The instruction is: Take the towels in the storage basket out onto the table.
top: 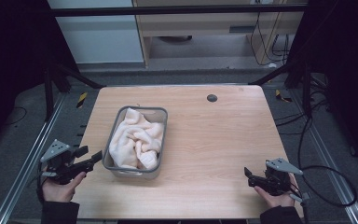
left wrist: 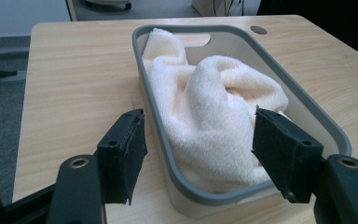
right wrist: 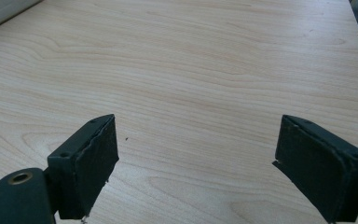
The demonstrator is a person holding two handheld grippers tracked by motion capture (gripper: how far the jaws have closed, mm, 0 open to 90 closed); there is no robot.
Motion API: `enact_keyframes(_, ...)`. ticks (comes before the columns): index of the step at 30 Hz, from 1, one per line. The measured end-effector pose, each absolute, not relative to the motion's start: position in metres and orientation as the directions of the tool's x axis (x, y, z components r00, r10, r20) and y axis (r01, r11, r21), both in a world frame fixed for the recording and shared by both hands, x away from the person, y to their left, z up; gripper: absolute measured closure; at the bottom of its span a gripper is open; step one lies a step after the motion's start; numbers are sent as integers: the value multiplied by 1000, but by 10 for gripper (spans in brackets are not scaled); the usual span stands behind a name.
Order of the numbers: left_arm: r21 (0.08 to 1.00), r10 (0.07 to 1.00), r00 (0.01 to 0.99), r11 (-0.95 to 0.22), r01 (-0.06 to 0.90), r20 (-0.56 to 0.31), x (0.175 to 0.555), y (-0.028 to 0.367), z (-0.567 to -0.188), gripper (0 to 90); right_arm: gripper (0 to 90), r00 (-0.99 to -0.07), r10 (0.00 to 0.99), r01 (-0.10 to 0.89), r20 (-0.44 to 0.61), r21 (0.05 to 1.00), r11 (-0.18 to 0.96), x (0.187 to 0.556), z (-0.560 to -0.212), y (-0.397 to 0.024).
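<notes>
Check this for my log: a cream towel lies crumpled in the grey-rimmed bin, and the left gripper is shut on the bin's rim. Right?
Not quite. The towel does lie crumpled in the bin, but the left gripper is open, gripping nothing, as the left gripper view shows.

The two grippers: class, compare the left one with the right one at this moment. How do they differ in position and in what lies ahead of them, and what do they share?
The left gripper sits close beside the grey basket, its jaws spread before the cream towel; the right gripper sits far from the basket. The left one's jaws straddle the basket's near corner; the right one's jaws face bare wooden table. Both are open, hand-held and empty.
</notes>
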State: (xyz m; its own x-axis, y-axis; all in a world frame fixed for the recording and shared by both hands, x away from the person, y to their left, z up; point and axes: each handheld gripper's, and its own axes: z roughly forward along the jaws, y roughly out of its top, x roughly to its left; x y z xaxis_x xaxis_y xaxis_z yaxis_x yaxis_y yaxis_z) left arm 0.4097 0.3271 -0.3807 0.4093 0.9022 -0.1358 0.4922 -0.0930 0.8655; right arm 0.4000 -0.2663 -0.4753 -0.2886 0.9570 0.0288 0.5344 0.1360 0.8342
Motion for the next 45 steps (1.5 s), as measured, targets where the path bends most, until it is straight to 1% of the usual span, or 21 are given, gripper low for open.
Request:
enact_keyframes(5,865,893,435,-124,486,-117,419,318,-371,341,127,-290,957,532,18,834,145,400,-476,-267)
enact_keyframes(15,837,872,486,-225,499,-56,441,291,-358,330,117,-293,956,539,15,828,152,401,-476,-267)
enact_keyframes(16,824,866,498,-251,508,-43,446,283,-356,328,114,-292,956,548,25,824,146,401,-477,-266)
enact_keyframes(19,803,859,512,-287,523,-27,456,272,-355,326,110,-293,956,544,13,824,155,401,-477,-266)
enact_keyframes(25,783,855,519,-311,538,-17,466,260,-356,328,107,-296,955,549,10,820,162,402,-478,-266)
enact_keyframes(34,738,854,521,-353,575,3,485,249,-359,300,101,-301,954,555,10,815,166,402,-479,-266)
enact_keyframes(36,723,856,517,-369,585,19,490,247,-360,300,98,-300,954,559,10,812,167,403,-479,-266)
enact_keyframes(39,707,855,519,-371,602,7,496,245,-363,289,94,-301,953,563,16,810,164,403,-479,-266)
enact_keyframes(45,668,846,532,-410,621,25,505,240,-369,264,88,-307,952,567,6,804,178,404,-481,-265)
